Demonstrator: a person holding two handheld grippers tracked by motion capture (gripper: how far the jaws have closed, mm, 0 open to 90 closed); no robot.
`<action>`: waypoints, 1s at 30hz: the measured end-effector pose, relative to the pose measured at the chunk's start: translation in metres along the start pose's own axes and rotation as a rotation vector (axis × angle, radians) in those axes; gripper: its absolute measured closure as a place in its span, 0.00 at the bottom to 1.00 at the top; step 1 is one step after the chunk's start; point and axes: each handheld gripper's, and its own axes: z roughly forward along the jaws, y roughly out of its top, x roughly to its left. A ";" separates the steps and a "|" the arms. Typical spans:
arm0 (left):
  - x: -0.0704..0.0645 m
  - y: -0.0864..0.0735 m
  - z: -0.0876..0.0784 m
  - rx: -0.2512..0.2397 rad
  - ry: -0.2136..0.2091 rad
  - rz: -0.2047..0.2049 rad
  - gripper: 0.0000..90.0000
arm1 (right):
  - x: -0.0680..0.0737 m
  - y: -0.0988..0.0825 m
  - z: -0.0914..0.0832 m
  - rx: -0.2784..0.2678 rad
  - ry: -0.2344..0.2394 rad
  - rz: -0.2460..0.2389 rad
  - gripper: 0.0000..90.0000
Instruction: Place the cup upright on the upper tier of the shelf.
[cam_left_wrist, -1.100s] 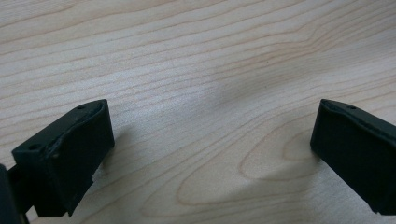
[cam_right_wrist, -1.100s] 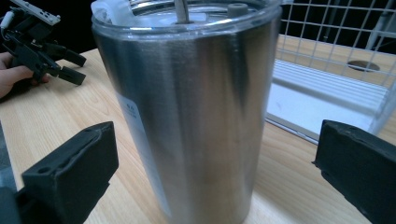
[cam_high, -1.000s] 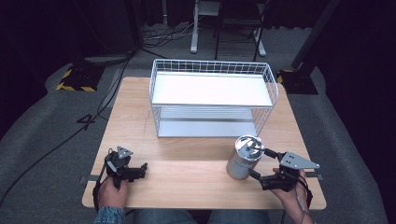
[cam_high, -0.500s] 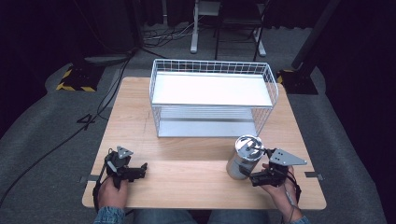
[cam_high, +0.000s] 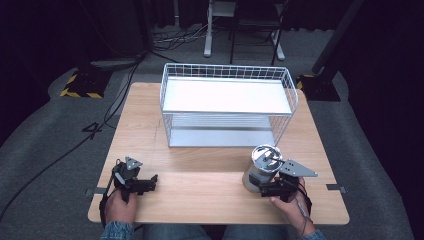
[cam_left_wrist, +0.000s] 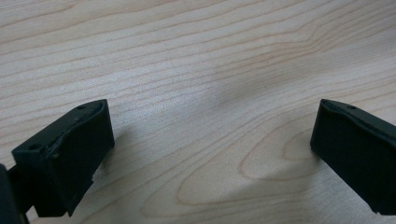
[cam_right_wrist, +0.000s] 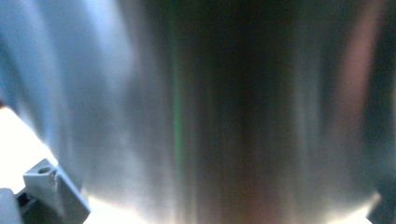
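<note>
Steel canister, shiny and lidded, stands upright between right tongs

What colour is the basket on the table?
White. The wire basket shows best in the high view, standing on the light wooden table.

A shiny cylindrical stainless-steel canister stands upright on the pale wooden table; a lid with a small handle shows on top. It sits directly against the right gripper, between the jaws, on the side away from the hand. In the right gripper view its brushed metal wall looms very close and blurred, streaked with reflections. It is well apart from the left gripper, across the table's near edge.
</note>
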 end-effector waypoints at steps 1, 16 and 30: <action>0.000 0.000 0.000 0.000 0.000 0.000 0.00 | 0.000 0.000 0.000 0.000 0.000 0.000 0.00; 0.000 0.000 0.000 0.000 0.000 0.000 0.00 | 0.001 -0.004 0.001 0.004 -0.008 0.007 0.02; 0.000 0.000 0.000 0.000 0.000 0.000 0.00 | 0.002 0.004 -0.002 0.004 -0.011 -0.017 0.04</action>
